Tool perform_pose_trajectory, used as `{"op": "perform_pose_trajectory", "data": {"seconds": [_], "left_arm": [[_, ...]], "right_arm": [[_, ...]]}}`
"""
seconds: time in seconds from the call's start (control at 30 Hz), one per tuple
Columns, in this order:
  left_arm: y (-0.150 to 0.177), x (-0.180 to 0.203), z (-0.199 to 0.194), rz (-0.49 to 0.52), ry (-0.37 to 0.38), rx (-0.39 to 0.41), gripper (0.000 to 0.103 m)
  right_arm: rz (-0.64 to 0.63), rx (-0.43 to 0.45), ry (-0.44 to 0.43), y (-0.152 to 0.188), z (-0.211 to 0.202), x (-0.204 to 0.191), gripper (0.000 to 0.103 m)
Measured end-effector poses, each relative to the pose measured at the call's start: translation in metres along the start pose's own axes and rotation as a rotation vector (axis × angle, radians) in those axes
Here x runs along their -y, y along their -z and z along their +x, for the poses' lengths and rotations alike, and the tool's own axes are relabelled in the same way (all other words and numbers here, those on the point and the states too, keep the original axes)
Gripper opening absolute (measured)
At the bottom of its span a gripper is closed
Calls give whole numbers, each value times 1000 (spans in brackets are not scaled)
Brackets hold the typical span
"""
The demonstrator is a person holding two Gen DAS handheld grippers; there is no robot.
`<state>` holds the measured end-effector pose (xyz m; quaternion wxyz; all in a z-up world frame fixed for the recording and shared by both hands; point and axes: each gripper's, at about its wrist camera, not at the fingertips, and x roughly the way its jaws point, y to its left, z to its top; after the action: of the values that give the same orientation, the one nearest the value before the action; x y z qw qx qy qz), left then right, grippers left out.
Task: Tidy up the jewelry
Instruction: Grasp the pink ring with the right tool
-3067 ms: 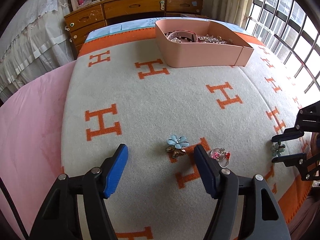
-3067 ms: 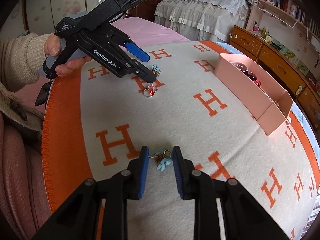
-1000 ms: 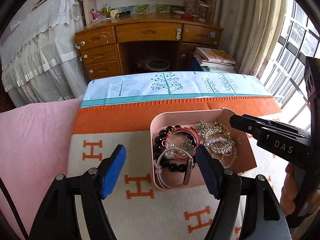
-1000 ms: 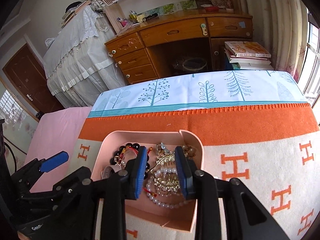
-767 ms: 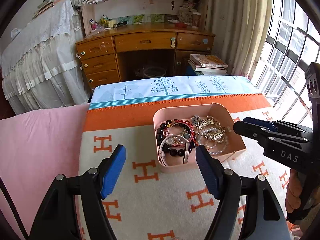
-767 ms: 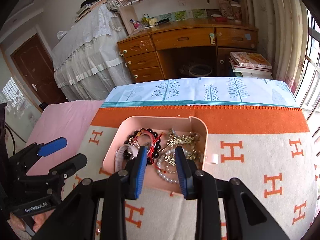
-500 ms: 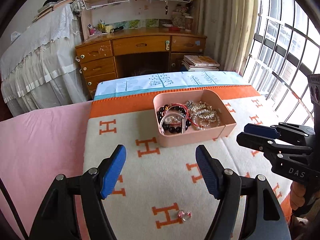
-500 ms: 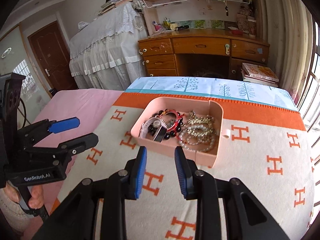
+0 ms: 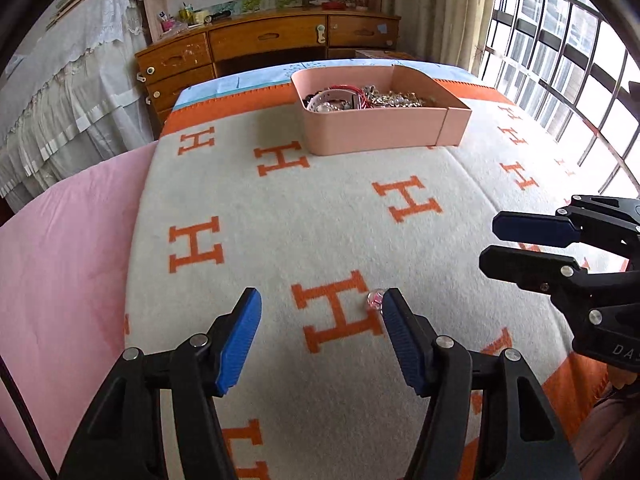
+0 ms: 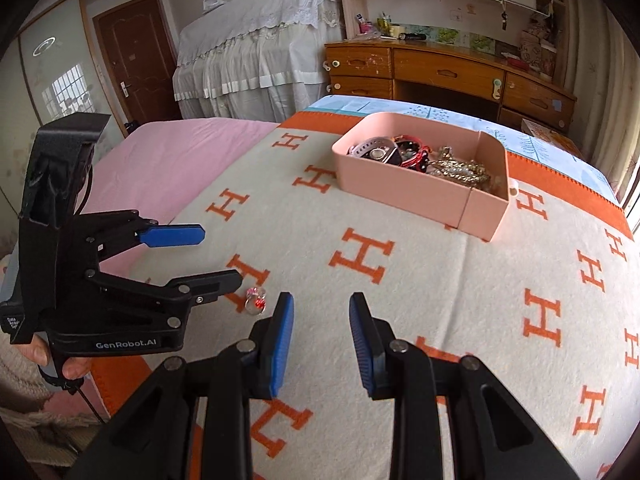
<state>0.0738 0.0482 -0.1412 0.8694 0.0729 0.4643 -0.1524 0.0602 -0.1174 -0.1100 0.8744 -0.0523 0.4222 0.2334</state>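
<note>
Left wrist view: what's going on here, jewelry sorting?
Yes. A person holds tongs in each hand over a blanket with orange H marks. The pink tray at the far end holds bracelets and beads. One small ring with a red stone still lies loose on the blanket. The left tongs hang near it, jaws just narrowed but empty; the right tongs are empty too.

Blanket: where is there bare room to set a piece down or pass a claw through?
The blanket lies bare between the pink box and both claws, and also right of the right claw. Near the ring it is tight: the left claw hovers there, jaws just narrowed, nothing held. The pink box is packed with jewelry.
</note>
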Motion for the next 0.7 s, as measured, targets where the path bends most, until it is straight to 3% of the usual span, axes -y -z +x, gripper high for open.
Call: {"op": "perform_pose_trajectory", "data": {"seconds": [0.07, 0.13, 0.7], "left_arm": [[3, 1, 5, 7, 6, -14, 55], [5, 2, 11, 12, 18, -41, 41], [-6, -8, 13, -51, 74, -37, 40]], "right_arm": [[-20, -12, -5, 4, 5, -6, 29], [-35, -23, -12, 8, 8, -9, 29], [-45, -51, -59, 20, 19, -13, 29]]}}
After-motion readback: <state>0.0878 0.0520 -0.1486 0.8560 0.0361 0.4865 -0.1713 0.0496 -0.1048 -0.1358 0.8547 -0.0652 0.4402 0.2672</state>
